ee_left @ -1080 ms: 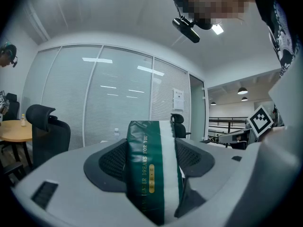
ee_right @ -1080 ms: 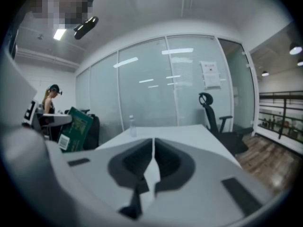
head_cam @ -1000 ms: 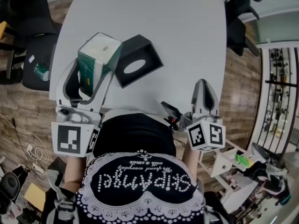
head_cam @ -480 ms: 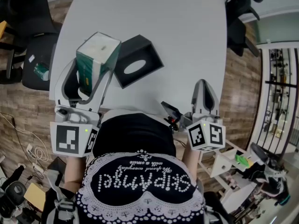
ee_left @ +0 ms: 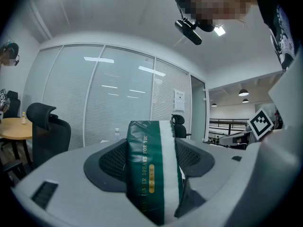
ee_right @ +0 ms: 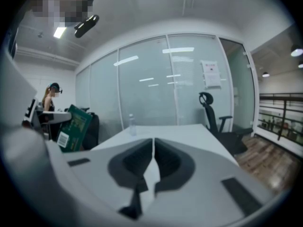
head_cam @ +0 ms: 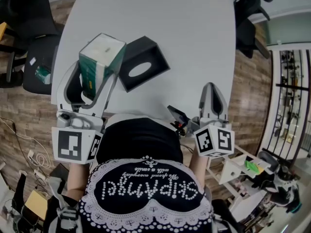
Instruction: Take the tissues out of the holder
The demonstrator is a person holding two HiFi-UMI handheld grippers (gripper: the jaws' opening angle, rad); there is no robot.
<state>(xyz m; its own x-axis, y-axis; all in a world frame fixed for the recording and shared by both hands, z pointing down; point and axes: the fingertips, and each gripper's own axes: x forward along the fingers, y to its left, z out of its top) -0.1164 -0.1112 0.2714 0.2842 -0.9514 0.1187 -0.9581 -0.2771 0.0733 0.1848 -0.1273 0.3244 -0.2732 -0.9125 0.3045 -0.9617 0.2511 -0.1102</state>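
Note:
My left gripper is shut on a green tissue pack with a white top, held in the air over the table's left part. In the left gripper view the tissue pack stands upright between both pads of the left gripper. The black holder, with its oval opening facing up, lies on the white table just right of the pack. Near the table's front edge my right gripper is shut with nothing in it; its own view shows the right gripper with jaws together and the tissue pack at far left.
Black office chairs stand at the left and at the far right corner. A small water bottle is at the table's far end. Another person stands in the background. A cluttered white rack is at lower right.

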